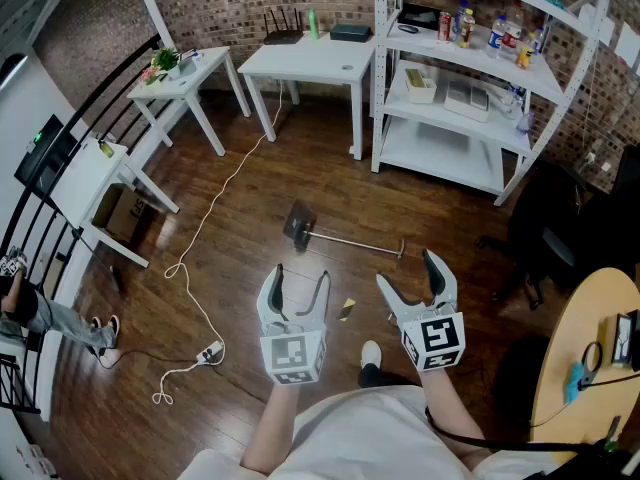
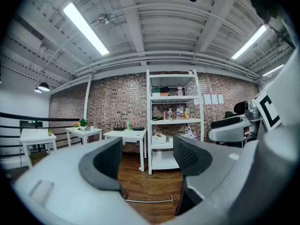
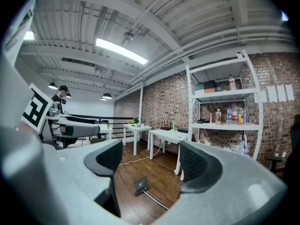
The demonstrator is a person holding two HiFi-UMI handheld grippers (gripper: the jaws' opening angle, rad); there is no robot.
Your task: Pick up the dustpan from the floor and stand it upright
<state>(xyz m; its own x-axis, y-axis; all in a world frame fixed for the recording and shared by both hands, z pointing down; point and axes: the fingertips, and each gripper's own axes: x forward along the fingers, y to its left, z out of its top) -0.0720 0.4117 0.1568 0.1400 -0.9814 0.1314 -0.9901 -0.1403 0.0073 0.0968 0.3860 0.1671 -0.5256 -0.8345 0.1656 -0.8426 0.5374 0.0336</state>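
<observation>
The dustpan (image 1: 299, 225) lies flat on the dark wooden floor, its thin metal handle (image 1: 360, 242) running off to the right. Both grippers hover level above the floor on the near side of it, well apart from it. The left gripper (image 1: 301, 274) is open with nothing between its jaws; in the left gripper view (image 2: 147, 158) only the handle (image 2: 149, 200) shows, low between the jaws. The right gripper (image 1: 407, 271) is also open and empty. In the right gripper view (image 3: 152, 161) the dark pan (image 3: 139, 185) sits on the floor ahead.
A white shelving rack (image 1: 470, 158) with bottles and boxes stands behind the dustpan, and white tables (image 1: 305, 63) line the brick wall. A white cable with a power strip (image 1: 208, 351) crosses the floor at left. A round wooden table (image 1: 585, 368) and a black chair (image 1: 545, 228) are at right.
</observation>
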